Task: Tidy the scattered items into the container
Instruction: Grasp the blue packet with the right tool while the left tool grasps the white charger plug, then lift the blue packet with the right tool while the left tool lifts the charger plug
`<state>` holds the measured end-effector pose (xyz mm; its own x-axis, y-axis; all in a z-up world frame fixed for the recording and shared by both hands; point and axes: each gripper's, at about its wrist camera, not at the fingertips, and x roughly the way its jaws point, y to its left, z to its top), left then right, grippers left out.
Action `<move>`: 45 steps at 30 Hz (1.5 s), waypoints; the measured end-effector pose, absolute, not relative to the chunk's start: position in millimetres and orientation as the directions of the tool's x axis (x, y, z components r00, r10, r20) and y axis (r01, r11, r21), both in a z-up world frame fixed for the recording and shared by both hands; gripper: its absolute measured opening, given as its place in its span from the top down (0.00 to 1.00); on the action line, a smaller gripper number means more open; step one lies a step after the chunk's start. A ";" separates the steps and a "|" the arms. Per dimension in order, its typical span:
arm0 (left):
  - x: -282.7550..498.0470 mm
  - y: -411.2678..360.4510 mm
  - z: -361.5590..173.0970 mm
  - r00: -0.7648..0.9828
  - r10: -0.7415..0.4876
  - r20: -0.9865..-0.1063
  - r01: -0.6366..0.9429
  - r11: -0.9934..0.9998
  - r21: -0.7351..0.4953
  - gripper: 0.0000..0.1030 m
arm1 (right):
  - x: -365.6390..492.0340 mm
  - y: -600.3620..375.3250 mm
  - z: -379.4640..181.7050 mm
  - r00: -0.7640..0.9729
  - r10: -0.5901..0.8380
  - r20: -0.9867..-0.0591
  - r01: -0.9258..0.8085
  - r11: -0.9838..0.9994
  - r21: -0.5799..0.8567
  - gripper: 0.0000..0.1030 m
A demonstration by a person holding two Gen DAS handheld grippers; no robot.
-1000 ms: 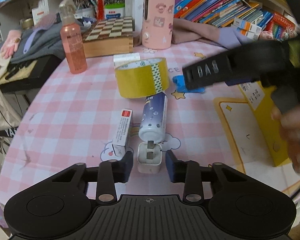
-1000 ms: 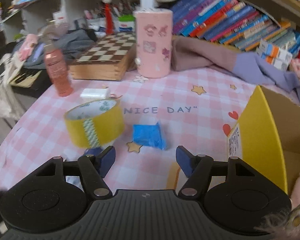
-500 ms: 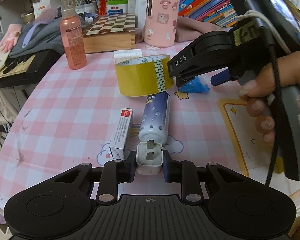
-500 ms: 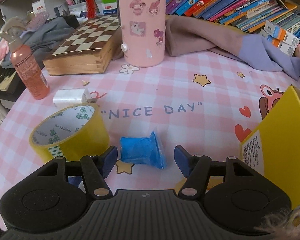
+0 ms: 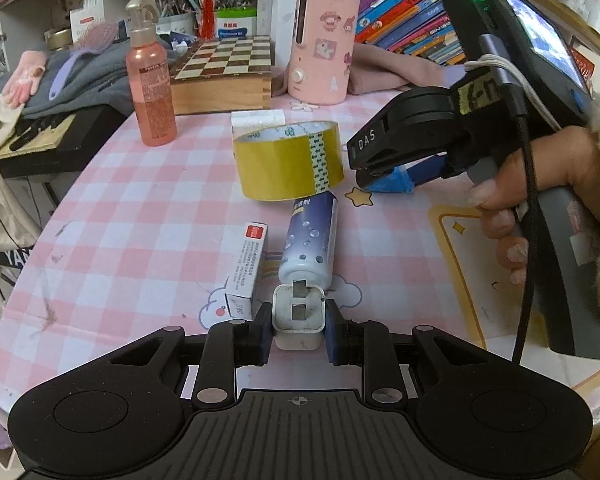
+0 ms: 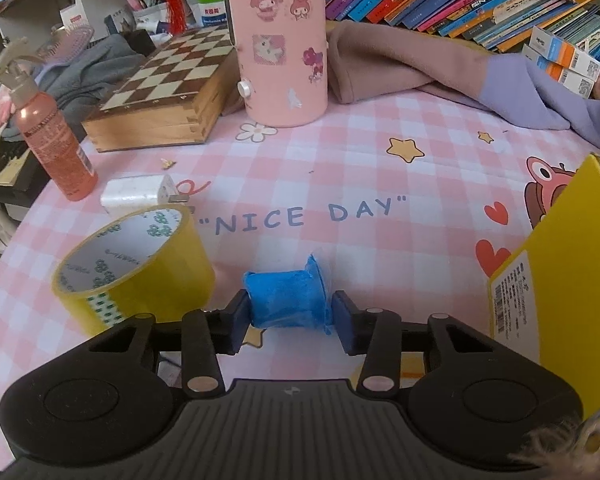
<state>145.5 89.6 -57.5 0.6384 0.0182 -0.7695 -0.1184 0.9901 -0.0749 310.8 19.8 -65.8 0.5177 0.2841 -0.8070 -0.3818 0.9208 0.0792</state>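
Tabletop [image 5: 148, 216] with scattered items, two wrist views. Left gripper [image 5: 299, 327]: fingers [image 5: 260, 332] narrowed and pressed on both sides of a white charger plug [image 5: 299, 322]; a small white box [image 5: 247, 268] lies just left of the fingers and a blue-white tube [image 5: 312, 240] just ahead. Right gripper [image 6: 288, 318]: fingers [image 6: 238, 320] have just been closing onto a blue wrapped packet [image 6: 286, 298] set between them, pads touching its sides; yellow tape roll [image 6: 136, 268] left of them, yellow container [image 6: 560, 280] to the right.
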 end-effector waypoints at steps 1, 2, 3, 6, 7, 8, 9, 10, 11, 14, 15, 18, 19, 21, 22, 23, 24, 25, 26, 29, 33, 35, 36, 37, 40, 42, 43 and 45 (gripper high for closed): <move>144.5 89.6 -56.4 0.641 0.018 -0.768 -0.117 0.990 -0.075 0.77 | 307.7 18.6 -63.0 0.523 0.287 -0.802 -0.382 0.921 0.080 0.60; 143.4 89.2 -55.2 0.644 0.018 -0.765 -0.116 0.990 -0.075 0.77 | 304.8 17.2 -60.3 0.528 0.290 -0.798 -0.383 0.920 0.081 0.60; 142.2 88.8 -53.5 0.648 0.017 -0.761 -0.114 0.991 -0.074 0.77 | 301.2 15.2 -56.9 0.534 0.294 -0.793 -0.384 0.920 0.082 0.60; 137.5 86.8 -47.2 0.665 0.018 -0.746 -0.104 0.992 -0.069 0.77 | 290.8 8.3 -46.7 0.550 0.305 -0.777 -0.387 0.918 0.087 0.60; 135.4 85.9 -44.8 0.672 0.018 -0.741 -0.102 0.993 -0.067 0.77 | 287.2 5.8 -43.3 0.555 0.311 -0.772 -0.388 0.917 0.090 0.60; 133.0 85.5 -42.3 0.677 0.018 -0.736 -0.100 0.993 -0.067 0.77 | 282.5 2.7 -38.9 0.560 0.319 -0.765 -0.392 0.915 0.095 0.60; 130.6 84.8 -40.1 0.683 0.019 -0.731 -0.098 0.993 -0.066 0.77 | 277.5 -0.4 -34.5 0.565 0.327 -0.757 -0.395 0.913 0.099 0.60; 128.3 84.4 -37.9 0.687 0.020 -0.726 -0.097 0.993 -0.065 0.77 | 272.8 -3.2 -30.6 0.571 0.334 -0.750 -0.399 0.911 0.102 0.60; 125.7 84.0 -35.8 0.692 0.021 -0.721 -0.097 0.993 -0.064 0.77 | 268.1 -5.8 -26.8 0.576 0.340 -0.743 -0.403 0.909 0.103 0.60; 118.1 83.6 -29.1 0.705 0.025 -0.708 -0.097 0.993 -0.061 0.77 | 251.9 -14.5 -14.6 0.592 0.365 -0.719 -0.422 0.900 0.110 0.61; 116.1 83.6 -26.8 0.710 0.027 -0.704 -0.098 0.993 -0.061 0.77 | 245.6 -18.3 -10.0 0.598 0.376 -0.708 -0.432 0.895 0.111 0.61; 108.7 85.4 -16.7 0.728 0.031 -0.685 -0.102 0.993 -0.064 0.77 | 227.4 -28.9 2.2 0.618 0.406 -0.674 -0.472 0.876 0.095 0.61; 106.1 85.8 -12.8 0.736 0.030 -0.676 -0.101 0.993 -0.066 0.77 | 220.3 -33.2 6.5 0.624 0.416 -0.662 -0.488 0.869 0.087 0.61; 100.4 86.5 -3.5 0.753 0.026 -0.657 -0.094 0.993 -0.068 0.77 | 207.9 -40.8 13.3 0.632 0.428 -0.646 -0.507 0.859 0.073 0.61; 97.4 86.7 1.3 0.762 0.022 -0.647 -0.088 0.994 -0.070 0.77 | 201.5 -44.9 16.5 0.635 0.434 -0.639 -0.514 0.855 0.070 0.61; 94.4 86.6 5.2 0.769 0.019 -0.639 -0.084 0.994 -0.071 0.77 | 195.6 -49.0 19.4 0.636 0.438 -0.635 -0.517 0.853 0.071 0.61; 91.5 86.6 9.0 0.775 0.016 -0.631 -0.079 0.994 -0.072 0.77 | 190.3 -52.7 21.8 0.637 0.442 -0.632 -0.518 0.852 0.075 0.61; 88.3 86.4 13.1 0.781 0.012 -0.624 -0.074 0.995 -0.073 0.77 | 184.5 -56.5 23.9 0.637 0.445 -0.629 -0.518 0.852 0.079 0.61; 84.9 86.1 17.0 0.788 0.009 -0.616 -0.069 0.995 -0.075 0.77 | 179.1 -59.6 25.7 0.638 0.447 -0.627 -0.517 0.852 0.081 0.61; 75.5 85.3 27.5 0.804 -0.006 -0.594 -0.051 0.995 -0.080 0.77 | 162.1 -67.7 30.6 0.645 0.451 -0.618 -0.519 0.851 0.079 0.61; 60.3 81.4 37.4 0.821 -0.028 -0.571 -0.024 0.996 -0.084 0.77 | 140.9 -75.2 34.8 0.651 0.453 -0.609 -0.524 0.849 0.071 0.61; 52.5 78.4 39.5 0.824 -0.034 -0.566 -0.015 0.997 -0.082 0.77 | 131.5 -77.3 35.9 0.655 0.452 -0.605 -0.521 0.851 0.072 0.61; 48.8 76.9 39.9 0.824 -0.037 -0.565 -0.012 0.996 -0.084 0.77 | 127.2 -78.5 36.3 0.657 0.452 -0.603 -0.518 0.852 0.074 0.61; 44.5 75.4 39.9 0.823 -0.041 -0.566 -0.010 0.996 -0.086 0.77 | 122.4 -80.0 36.7 0.659 0.452 -0.601 -0.515 0.853 0.077 0.61; 33.5 72.5 39.6 0.822 -0.046 -0.568 -0.004 0.996 -0.087 0.77 | 108.3 -85.8 37.2 0.666 0.448 -0.597 -0.504 0.860 0.082 0.61; 25.9 70.2 38.8 0.820 -0.051 -0.570 -0.002 0.996 -0.091 0.77 | 99.2 -90.9 36.8 0.670 0.440 -0.598 -0.493 0.866 0.084 0.61; 22.4 68.9 38.4 0.819 -0.054 -0.571 0.001 0.996 -0.093 0.77 | 94.5 -93.8 36.5 0.673 0.435 -0.598 -0.486 0.870 0.086 0.61; 15.9 65.5 37.6 0.817 -0.063 -0.573 0.010 0.995 -0.095 0.77 | 84.2 -100.4 35.5 0.681 0.420 -0.600 -0.467 0.880 0.086 0.61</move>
<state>15.9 65.5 37.6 0.8172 -0.0631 -0.5729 0.0100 0.9954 -0.0954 84.2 -100.4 35.5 0.6809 0.4201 -0.5999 -0.4669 0.8801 0.0863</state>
